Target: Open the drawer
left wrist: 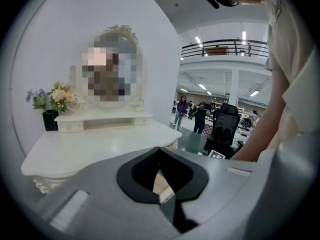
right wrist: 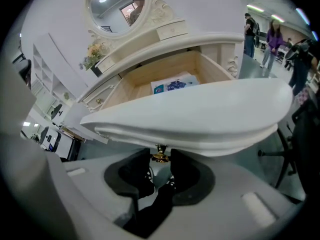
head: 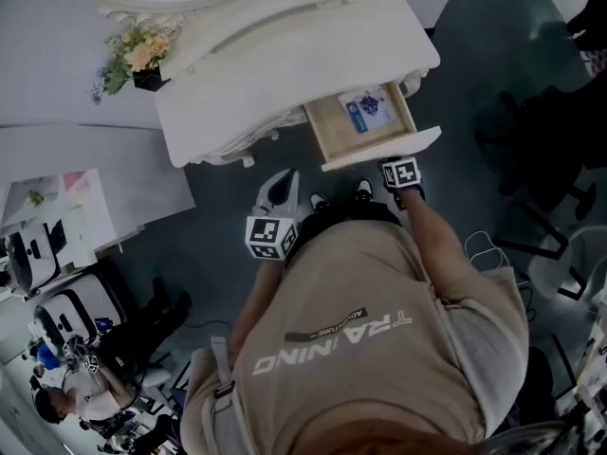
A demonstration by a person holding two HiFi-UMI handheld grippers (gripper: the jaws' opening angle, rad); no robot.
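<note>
Drawer stood well out; my right gripper clasped its brass knob, my left gripper was closed on nothing. I judged a straight, level pull safest.

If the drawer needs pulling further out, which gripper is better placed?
Right. The right gripper has the brass knob between its jaws, pads against it. The left gripper hangs beside the person's body, jaws together, clear of the drawer.
</note>
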